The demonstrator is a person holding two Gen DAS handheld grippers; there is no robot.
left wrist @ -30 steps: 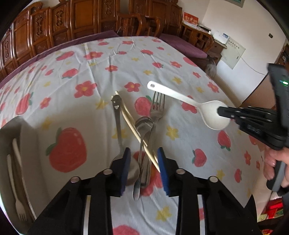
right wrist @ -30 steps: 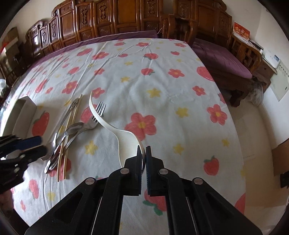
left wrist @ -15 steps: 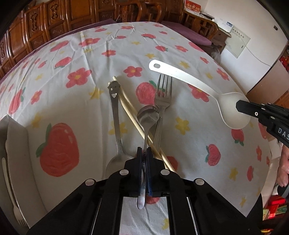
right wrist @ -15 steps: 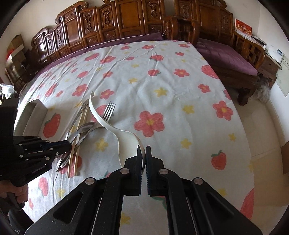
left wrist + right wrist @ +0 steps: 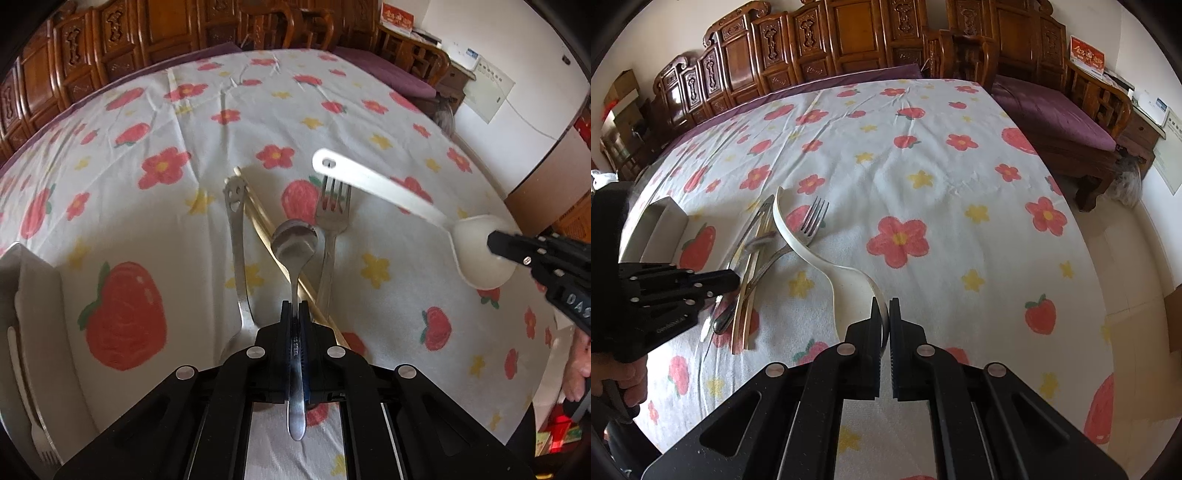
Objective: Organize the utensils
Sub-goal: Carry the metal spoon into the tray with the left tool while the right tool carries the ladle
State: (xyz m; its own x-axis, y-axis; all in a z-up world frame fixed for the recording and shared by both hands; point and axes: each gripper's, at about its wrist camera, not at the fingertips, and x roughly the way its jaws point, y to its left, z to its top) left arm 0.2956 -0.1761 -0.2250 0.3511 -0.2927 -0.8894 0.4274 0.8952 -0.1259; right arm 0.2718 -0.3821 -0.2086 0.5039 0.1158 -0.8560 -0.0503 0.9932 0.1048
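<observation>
Clamping shut, the left gripper (image 5: 294,308) now has the steel spoon (image 5: 295,246); right gripper (image 5: 885,310) still grips the ladle (image 5: 851,275). Both are ready for the tray (image 5: 35,280).

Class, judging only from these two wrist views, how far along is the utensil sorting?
Done: white utensils already lie in the tray. In hand: the left gripper clamps a metal spoon; the right gripper pinches the white ladle. Left: the fork, chopsticks and smiley-handled spoon lie on the tablecloth.
</observation>
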